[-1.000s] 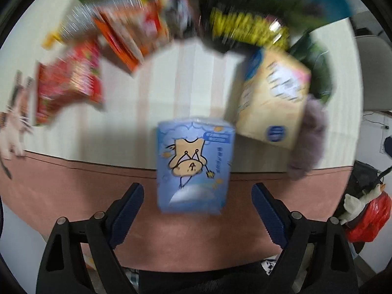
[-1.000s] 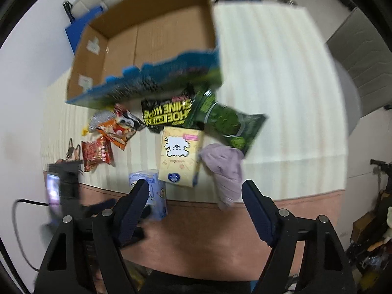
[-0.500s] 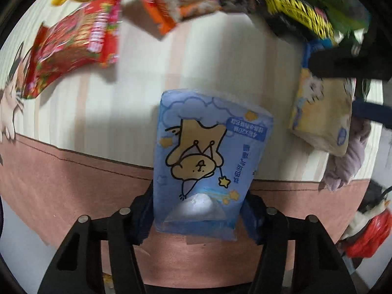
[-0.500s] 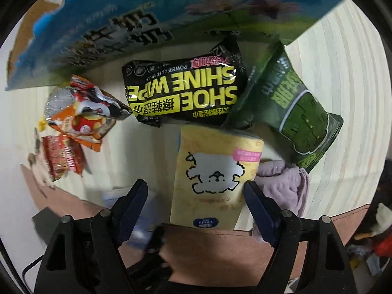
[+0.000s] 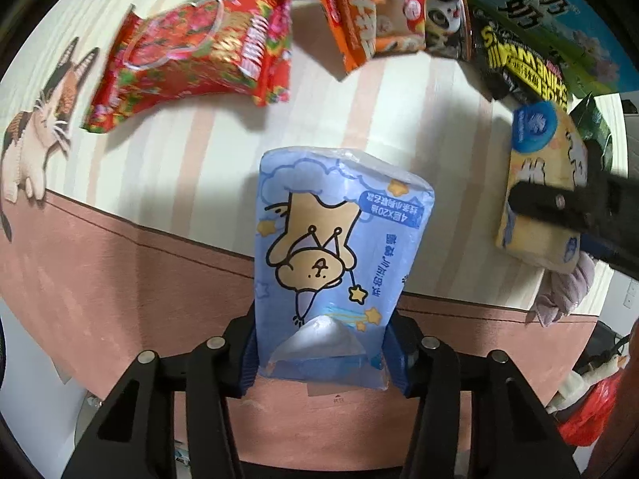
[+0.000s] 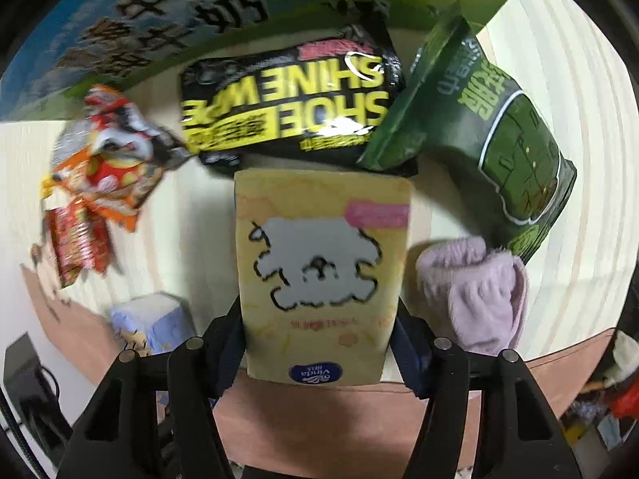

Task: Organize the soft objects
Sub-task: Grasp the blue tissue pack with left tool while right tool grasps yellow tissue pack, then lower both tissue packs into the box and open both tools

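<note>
My left gripper (image 5: 323, 353) is shut on a blue tissue pack (image 5: 339, 255) with a cartoon bear, gripped at its near end by both blue pads. My right gripper (image 6: 317, 353) is shut on a yellow tissue pack (image 6: 319, 275) with a white dog drawing, also held at its near end. The yellow pack (image 5: 543, 195) and the right gripper's black body show at the right of the left wrist view. The blue pack (image 6: 153, 319) shows at the lower left of the right wrist view. A lilac cloth (image 6: 475, 295) lies right of the yellow pack.
A black shoe-wipe pack (image 6: 287, 107), a green pouch (image 6: 491, 135), orange and red snack bags (image 5: 191, 60) and a silver pack lie on the striped tablecloth. A printed cardboard box wall (image 6: 159, 12) stands behind them. The table's front edge is near.
Both grippers have moved in and closed: the left on the blue tissue pack, the right on the yellow one. Both were open a second ago.
</note>
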The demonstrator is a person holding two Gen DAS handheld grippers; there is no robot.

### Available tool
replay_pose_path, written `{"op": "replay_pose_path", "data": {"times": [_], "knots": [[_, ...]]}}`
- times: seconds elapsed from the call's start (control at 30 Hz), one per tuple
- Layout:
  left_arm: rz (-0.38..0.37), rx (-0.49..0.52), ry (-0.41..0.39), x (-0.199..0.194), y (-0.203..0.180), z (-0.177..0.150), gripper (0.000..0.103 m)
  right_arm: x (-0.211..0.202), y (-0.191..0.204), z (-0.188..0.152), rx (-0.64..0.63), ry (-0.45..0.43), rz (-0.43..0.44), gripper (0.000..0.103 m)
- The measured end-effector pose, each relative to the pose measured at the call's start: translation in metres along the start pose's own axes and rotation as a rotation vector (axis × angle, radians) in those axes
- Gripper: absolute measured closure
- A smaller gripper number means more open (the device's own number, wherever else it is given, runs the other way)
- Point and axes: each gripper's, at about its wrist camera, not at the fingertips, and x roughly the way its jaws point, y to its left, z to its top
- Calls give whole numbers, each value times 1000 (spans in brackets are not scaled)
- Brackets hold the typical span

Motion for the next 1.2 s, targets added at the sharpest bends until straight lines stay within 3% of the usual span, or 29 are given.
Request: {"op": "replay_pose_path", "data": {"times": [0.17,0.33,0.5,0.6,0.77,0.97,1.13,1.2], "knots": [[-22,3,-48,-24,-6,-12,56,-32,3,-34,-63,-57,82,38],[-99,14,-154,-85,-20,-19,57,-94,0,-57,-112,-137,205,38],[-167,109,-254,-171,-49,18,57,-175,-11,-57,-137,-248,273,38],[-193,177,-277,-222,-45,65,57,-217,-14,-29,-134,-303,288,38],[-180,240,-284,-241,-64,173,57,-240,-12,57,-100,-361,211,38],[-207,260,-149,-191,-81,285,57,-200,-5,170,-59,-295,141,38],[-262,237,-16,-142,-91,337,56,-156,3,240,-35,-227,81,38],[-271,234,20,-128,-93,350,56,-142,9,247,-36,-218,49,38]]}}
